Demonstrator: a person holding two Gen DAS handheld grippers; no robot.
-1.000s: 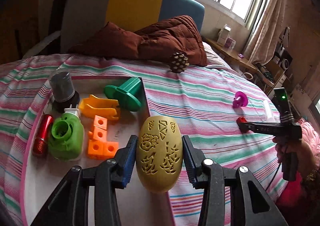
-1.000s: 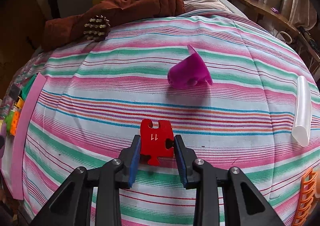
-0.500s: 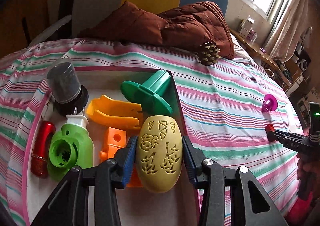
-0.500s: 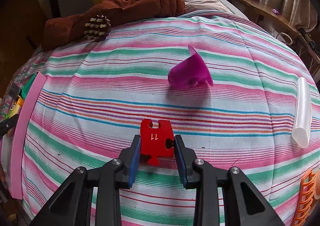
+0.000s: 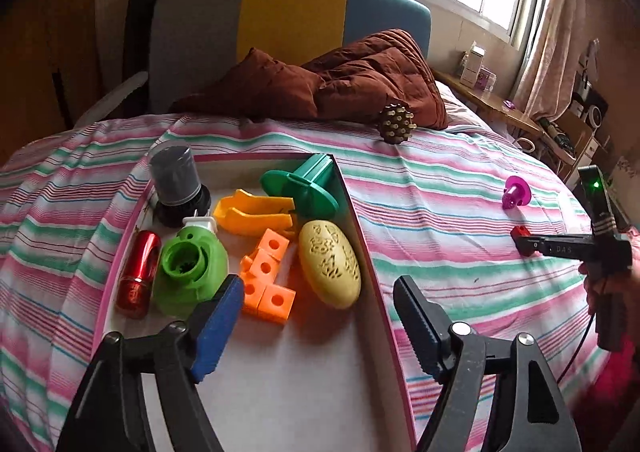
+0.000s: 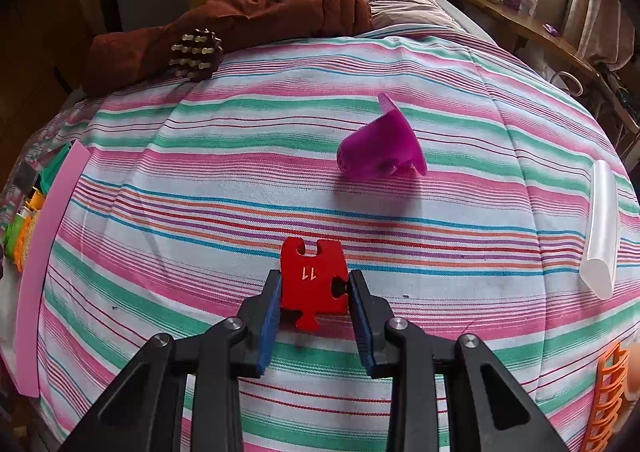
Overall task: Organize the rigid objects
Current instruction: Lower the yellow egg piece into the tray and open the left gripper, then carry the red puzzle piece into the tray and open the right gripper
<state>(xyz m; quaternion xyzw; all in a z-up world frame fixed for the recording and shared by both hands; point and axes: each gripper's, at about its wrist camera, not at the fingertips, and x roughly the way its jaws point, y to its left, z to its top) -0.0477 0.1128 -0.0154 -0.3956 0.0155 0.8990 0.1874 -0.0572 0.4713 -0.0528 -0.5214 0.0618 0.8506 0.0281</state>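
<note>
Striped bedspread [image 6: 200,220]; numbered red puzzle piece [image 6: 314,280].

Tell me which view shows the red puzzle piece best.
The right wrist view: the red puzzle piece fills the centre, clamped between the right tongs, its number 11 readable. The left wrist view shows only a small red corner at those tongs' tip.

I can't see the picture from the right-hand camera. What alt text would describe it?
Two black fingers grip a red puzzle piece marked 11 over a striped bedspread. Beyond lie a purple plastic shape and a spiky brown ball.
</note>
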